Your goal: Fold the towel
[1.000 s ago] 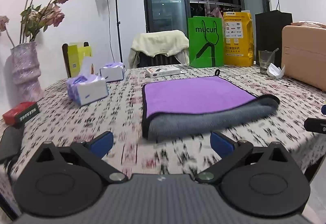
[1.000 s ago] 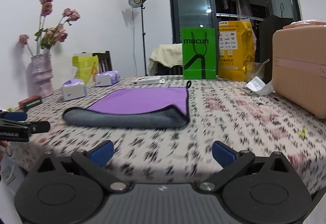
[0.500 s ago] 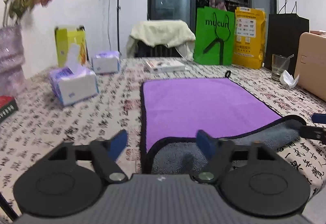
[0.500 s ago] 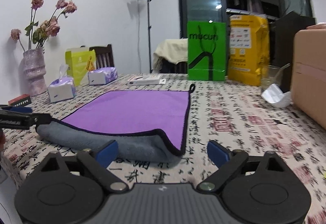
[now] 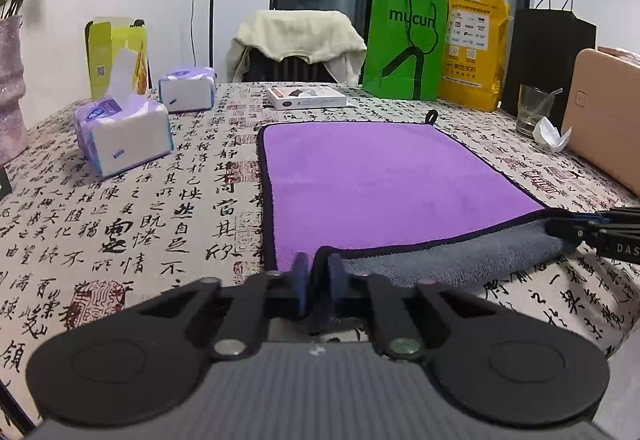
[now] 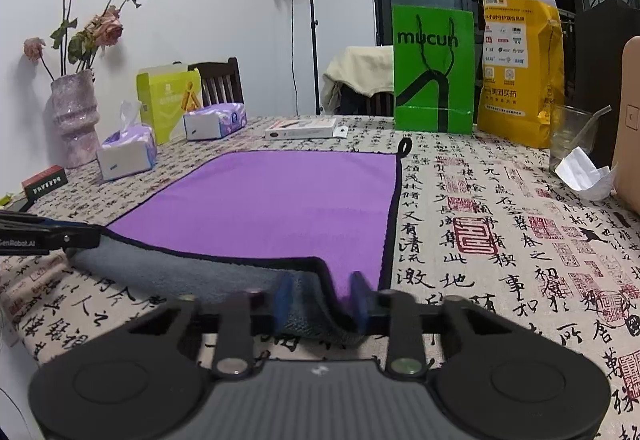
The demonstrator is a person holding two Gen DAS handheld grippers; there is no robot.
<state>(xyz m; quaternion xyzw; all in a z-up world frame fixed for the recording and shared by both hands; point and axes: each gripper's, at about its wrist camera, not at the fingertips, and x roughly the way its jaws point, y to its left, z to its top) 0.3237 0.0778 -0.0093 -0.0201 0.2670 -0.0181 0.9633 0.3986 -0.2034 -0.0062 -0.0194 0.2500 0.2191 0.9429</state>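
A purple towel (image 5: pixel 384 175) with a grey underside and black trim lies on the patterned tablecloth, its near edge folded over. My left gripper (image 5: pixel 318 278) is shut on the towel's near left corner. My right gripper (image 6: pixel 322 296) is shut on the near right corner of the towel (image 6: pixel 280 195). The right gripper's fingers show at the right edge of the left wrist view (image 5: pixel 600 230), and the left gripper's fingers at the left edge of the right wrist view (image 6: pixel 48 236).
Two tissue packs (image 5: pixel 122 135) and a yellow-green box (image 5: pixel 116 51) stand left. A flat white box (image 5: pixel 306 97), green bag (image 5: pixel 404 43) and yellow bag (image 5: pixel 476 47) stand behind. A glass (image 5: pixel 534 111), crumpled paper and tan case (image 5: pixel 608 111) are right. A vase (image 6: pixel 74 115) stands far left.
Both grippers moved forward to the towel's near edge and closed from wide open onto its two near corners.
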